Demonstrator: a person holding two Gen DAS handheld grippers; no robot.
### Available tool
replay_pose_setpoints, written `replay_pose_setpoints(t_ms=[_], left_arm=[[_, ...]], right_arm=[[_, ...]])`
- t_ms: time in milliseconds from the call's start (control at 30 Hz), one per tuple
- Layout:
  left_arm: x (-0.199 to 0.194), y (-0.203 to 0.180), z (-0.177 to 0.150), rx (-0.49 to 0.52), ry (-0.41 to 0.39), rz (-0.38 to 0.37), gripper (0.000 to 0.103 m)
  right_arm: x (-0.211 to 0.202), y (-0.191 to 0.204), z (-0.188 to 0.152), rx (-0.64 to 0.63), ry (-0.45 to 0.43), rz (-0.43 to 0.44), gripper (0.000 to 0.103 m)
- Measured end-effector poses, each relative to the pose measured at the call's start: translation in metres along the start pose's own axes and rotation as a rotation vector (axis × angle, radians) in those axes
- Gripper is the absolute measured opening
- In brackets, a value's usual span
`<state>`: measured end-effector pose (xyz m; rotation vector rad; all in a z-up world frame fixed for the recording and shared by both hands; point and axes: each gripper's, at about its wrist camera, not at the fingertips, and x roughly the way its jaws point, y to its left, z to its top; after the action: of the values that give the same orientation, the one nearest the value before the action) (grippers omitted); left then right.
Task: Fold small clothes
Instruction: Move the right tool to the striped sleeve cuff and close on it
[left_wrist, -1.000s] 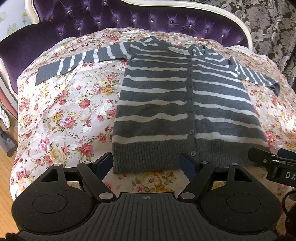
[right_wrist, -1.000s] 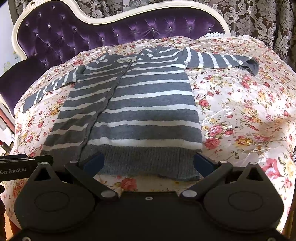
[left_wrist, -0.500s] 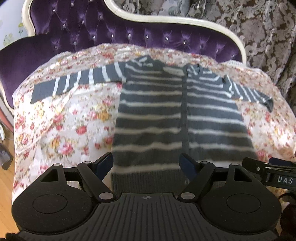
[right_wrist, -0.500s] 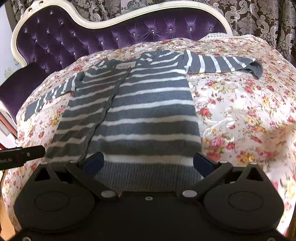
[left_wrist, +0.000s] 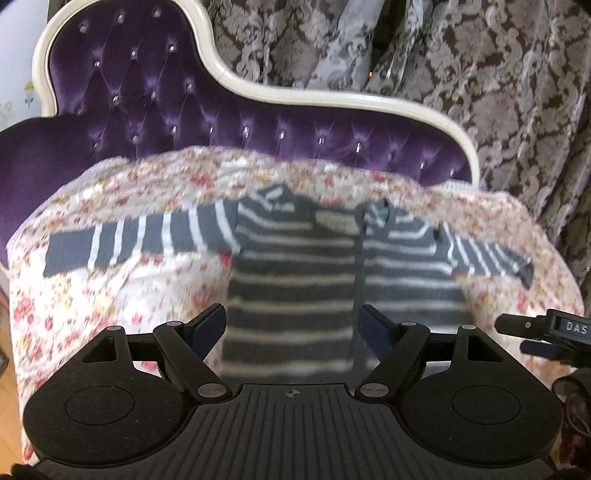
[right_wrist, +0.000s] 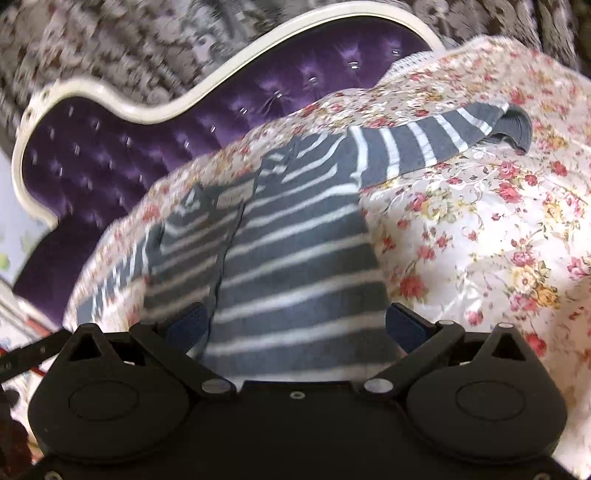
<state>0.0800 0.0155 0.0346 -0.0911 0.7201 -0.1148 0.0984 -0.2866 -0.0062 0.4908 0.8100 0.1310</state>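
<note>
A grey cardigan (left_wrist: 295, 280) with white stripes lies flat and buttoned on a floral bedspread (left_wrist: 122, 295), both sleeves spread sideways. In the left wrist view my left gripper (left_wrist: 293, 325) hangs open over the cardigan's lower half, nothing between its fingers. The right wrist view shows the same cardigan (right_wrist: 295, 258) tilted, its right sleeve (right_wrist: 443, 144) reaching toward the upper right. There my right gripper (right_wrist: 295, 325) is open above the hem area, holding nothing. The hem itself is hidden behind both gripper bodies.
A purple tufted headboard (left_wrist: 184, 110) with a cream frame rises behind the bed, patterned curtains (left_wrist: 480, 74) beyond it. The other gripper's tip (left_wrist: 546, 328) shows at the right edge of the left view. Bare floral bedspread (right_wrist: 498, 240) lies right of the cardigan.
Both grippers have lifted and tipped up, so the cardigan sits lower and farther and more headboard shows. The right view has rolled, tilting the scene. Both stay open and empty.
</note>
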Motion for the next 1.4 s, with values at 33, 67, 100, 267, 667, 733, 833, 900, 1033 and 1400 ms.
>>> replay_pose_setpoints(t_ms=[33,67,100,267,667,733,833,900,1033,1400], left_arm=[[0.002,0.0,0.004,-0.002,-0.007,-0.002,0.078],[0.005,-0.001,0.007,-0.001,-0.011,-0.001,0.078],[0.008,-0.002,0.01,0.002,-0.018,0.001,0.078],[0.027,-0.007,0.016,0.019,-0.017,0.015,0.078],[0.093,0.0,-0.014,0.035,0.111,0.073,0.078],[0.1,0.002,-0.021,0.038,0.128,0.083,0.078],[0.107,0.004,-0.029,0.04,0.153,0.089,0.077],[0.113,0.005,-0.034,0.039,0.174,0.09,0.078],[0.119,0.008,-0.045,0.044,0.176,0.079,0.08],[0.121,0.008,-0.049,0.072,0.171,0.056,0.092]], right_arm=[[0.002,-0.006,0.006,0.02,-0.004,-0.002,0.102],[0.004,-0.013,0.013,0.041,-0.01,-0.004,0.102],[0.007,-0.019,0.019,0.06,-0.017,-0.007,0.102],[0.02,-0.059,0.05,0.147,-0.046,-0.064,0.102],[0.055,-0.144,0.126,0.239,-0.144,-0.231,0.093],[0.062,-0.153,0.134,0.256,-0.156,-0.248,0.091],[0.069,-0.165,0.142,0.291,-0.183,-0.248,0.086],[0.075,-0.169,0.147,0.299,-0.186,-0.275,0.084],[0.084,-0.176,0.153,0.319,-0.172,-0.31,0.068],[0.071,-0.116,0.176,0.02,-0.285,-0.387,0.014]])
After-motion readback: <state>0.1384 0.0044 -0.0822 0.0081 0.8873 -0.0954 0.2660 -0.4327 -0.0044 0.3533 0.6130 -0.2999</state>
